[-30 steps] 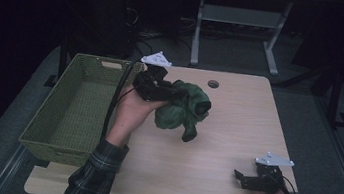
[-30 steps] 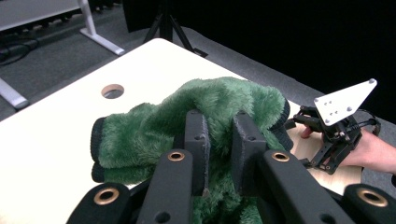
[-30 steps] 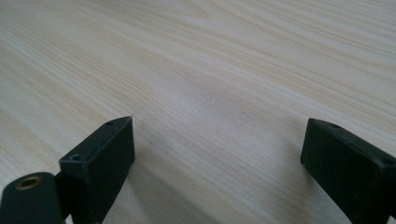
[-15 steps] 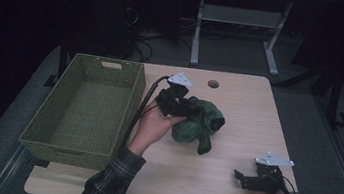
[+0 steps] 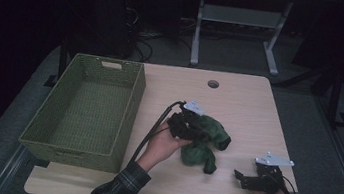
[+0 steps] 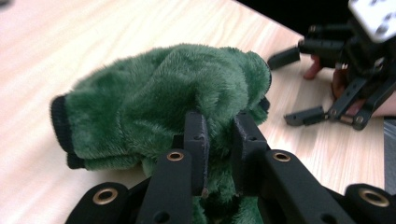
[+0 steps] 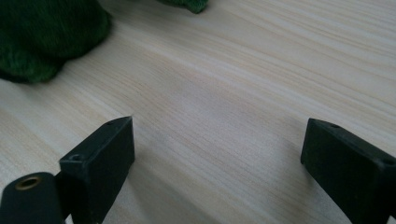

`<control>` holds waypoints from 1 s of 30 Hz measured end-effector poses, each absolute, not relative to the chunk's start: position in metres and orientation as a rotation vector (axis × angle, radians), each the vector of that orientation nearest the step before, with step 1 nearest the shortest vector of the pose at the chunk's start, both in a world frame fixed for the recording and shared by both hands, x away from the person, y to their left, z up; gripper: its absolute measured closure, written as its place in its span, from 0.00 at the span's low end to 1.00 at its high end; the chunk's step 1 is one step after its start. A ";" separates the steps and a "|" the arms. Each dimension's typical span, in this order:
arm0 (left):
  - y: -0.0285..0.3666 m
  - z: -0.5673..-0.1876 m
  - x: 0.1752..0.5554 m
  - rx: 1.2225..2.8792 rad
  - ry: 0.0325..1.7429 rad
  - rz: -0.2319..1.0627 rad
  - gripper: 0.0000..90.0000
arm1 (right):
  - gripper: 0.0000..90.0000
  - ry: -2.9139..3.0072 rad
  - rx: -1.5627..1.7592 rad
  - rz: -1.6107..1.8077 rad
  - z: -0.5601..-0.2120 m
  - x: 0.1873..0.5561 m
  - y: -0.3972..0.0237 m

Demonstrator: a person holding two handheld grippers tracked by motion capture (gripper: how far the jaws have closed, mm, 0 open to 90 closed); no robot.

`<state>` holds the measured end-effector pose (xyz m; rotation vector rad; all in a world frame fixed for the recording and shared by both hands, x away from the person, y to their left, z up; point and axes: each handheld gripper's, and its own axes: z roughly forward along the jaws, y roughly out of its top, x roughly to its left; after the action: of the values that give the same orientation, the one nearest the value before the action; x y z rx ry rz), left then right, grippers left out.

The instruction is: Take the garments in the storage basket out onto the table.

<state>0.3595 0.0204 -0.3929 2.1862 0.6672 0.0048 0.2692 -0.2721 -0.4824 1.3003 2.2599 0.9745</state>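
- The green plush garment lies bunched just right of the frame's middle in the high view, resting on the counter.
- The left gripper has its jaws nearly closed, pinching a fold of the plush.
- The right gripper sits low at the lower right of the high view, jaws spread wide over bare wood, holding nothing.
- The woven basket at the left of the frame is empty and stands apart from the garment.
- By my judgement the garment is out and set down; releasing it, then spreading or folding it, appears left to do.
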 end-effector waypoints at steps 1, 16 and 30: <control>0.020 -0.396 0.359 2.189 0.669 -0.004 0.86 | 0.10 2.261 1.299 0.973 -0.482 0.269 -0.272; 0.000 -0.441 0.362 2.316 0.649 -0.051 0.84 | 0.10 2.261 1.296 0.974 -0.482 0.269 -0.272; 0.003 -0.435 0.356 2.295 0.559 -0.030 0.53 | 0.10 2.260 1.289 0.974 -0.483 0.270 -0.272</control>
<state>0.3557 0.0029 -0.4347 2.2950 0.5591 -0.0303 0.2696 -0.2725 -0.4825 1.2892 2.2600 0.9737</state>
